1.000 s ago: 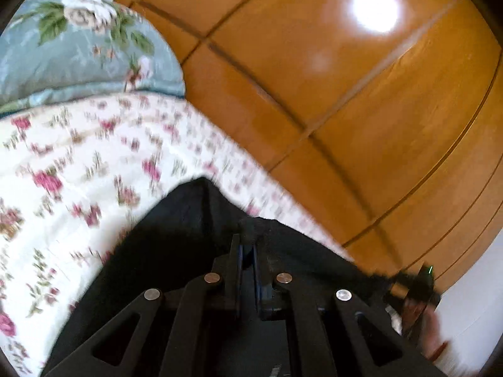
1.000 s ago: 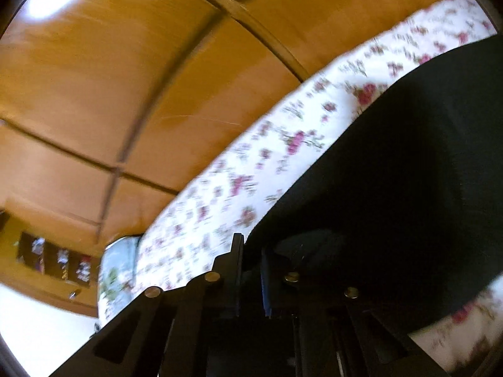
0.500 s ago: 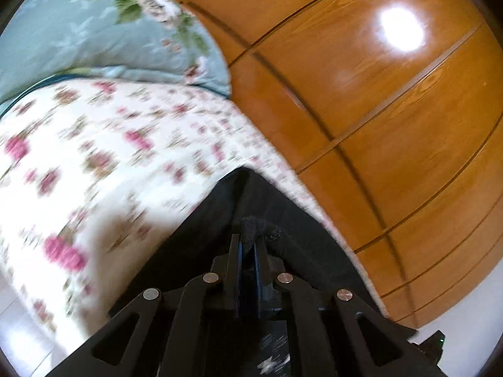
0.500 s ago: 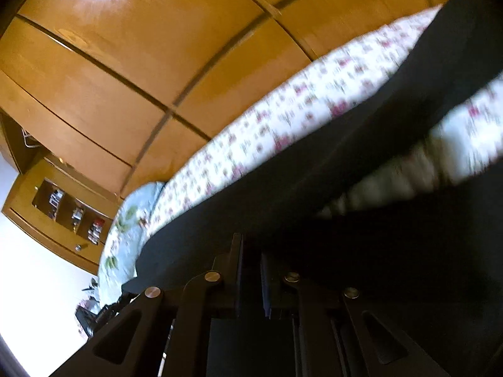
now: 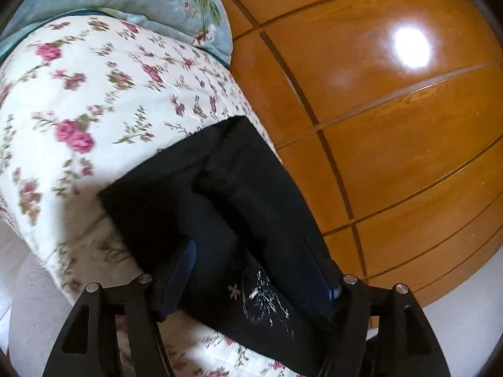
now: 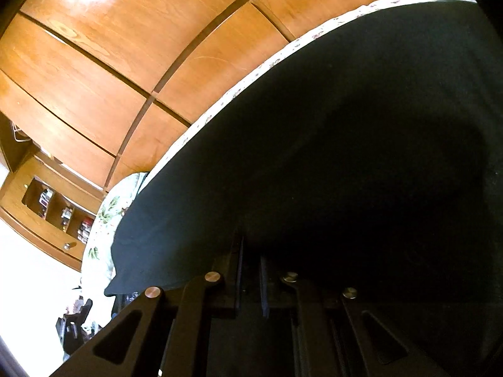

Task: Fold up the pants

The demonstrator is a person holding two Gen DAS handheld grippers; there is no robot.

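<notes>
Fingers of the left gripper (image 5: 251,270) stand wide apart, straddling the black pants (image 5: 226,194) without holding them; those of the right gripper (image 6: 250,260) sit narrow, pinched on the pants' cloth. The pants lie doubled on the floral bedspread (image 5: 94,94), along its edge nearest the wooden wardrobe (image 5: 393,125). To finish this fold well, I would lay the right-hand corner down square on the layer below, then let go only once the edges match.

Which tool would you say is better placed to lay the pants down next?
Right: the right tool is shut on the black pants, while the left tool stands open over them, holding nothing.
</notes>
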